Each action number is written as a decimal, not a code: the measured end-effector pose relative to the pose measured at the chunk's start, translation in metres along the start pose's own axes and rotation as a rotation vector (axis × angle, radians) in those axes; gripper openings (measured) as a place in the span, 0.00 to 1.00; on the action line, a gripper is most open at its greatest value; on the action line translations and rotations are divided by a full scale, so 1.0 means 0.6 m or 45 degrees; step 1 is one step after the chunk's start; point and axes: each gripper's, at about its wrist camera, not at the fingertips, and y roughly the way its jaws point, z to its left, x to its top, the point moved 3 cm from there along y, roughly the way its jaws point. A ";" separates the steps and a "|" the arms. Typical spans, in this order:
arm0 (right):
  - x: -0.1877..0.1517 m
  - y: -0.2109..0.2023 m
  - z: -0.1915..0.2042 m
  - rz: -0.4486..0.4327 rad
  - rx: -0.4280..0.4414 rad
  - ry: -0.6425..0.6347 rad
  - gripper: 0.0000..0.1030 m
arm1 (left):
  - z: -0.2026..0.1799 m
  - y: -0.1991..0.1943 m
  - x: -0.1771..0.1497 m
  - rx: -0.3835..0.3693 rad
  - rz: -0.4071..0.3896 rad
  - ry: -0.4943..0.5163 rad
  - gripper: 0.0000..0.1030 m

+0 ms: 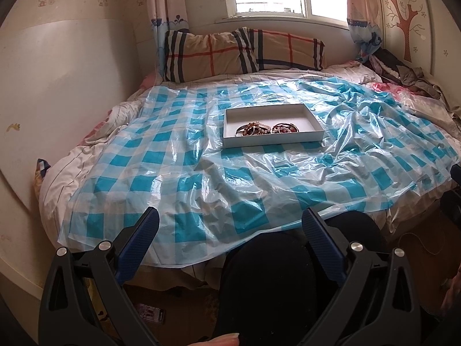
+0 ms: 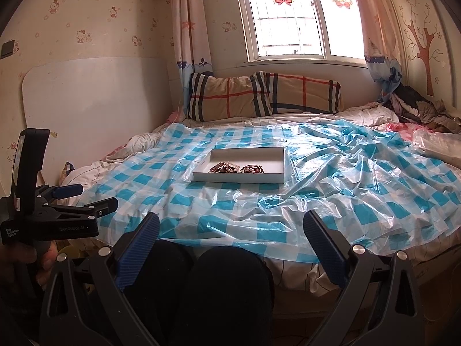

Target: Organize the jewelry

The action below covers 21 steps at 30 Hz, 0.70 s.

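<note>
A shallow white box (image 1: 314, 121) sits in the middle of the bed on a blue-and-white checked plastic sheet (image 1: 178, 173). Beaded bracelets and bangles (image 1: 266, 128) lie heaped in its near half. The box (image 2: 276, 161) and the jewelry (image 2: 237, 168) also show in the right wrist view. My left gripper (image 1: 229, 225) is open and empty, held off the near edge of the bed. My right gripper (image 2: 230, 226) is open and empty, also at the near edge. The left gripper (image 2: 86, 199) appears at the left of the right wrist view.
Two plaid pillows (image 1: 242, 53) lean against the wall under the window. A heap of clothes (image 1: 403, 72) lies at the far right corner. A white board (image 2: 95, 106) stands against the left wall. The person's dark knees (image 2: 224, 282) are below the grippers.
</note>
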 end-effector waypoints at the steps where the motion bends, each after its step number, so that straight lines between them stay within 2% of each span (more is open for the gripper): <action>1: 0.000 0.000 0.000 0.001 0.000 0.000 0.93 | 0.000 0.000 0.000 0.001 0.001 0.001 0.92; 10: -0.002 -0.001 -0.001 0.002 0.000 0.006 0.93 | -0.004 0.006 -0.001 0.001 0.028 -0.001 0.92; 21: -0.009 0.000 0.005 0.004 -0.001 -0.001 0.93 | -0.009 0.002 0.002 0.005 0.015 0.012 0.93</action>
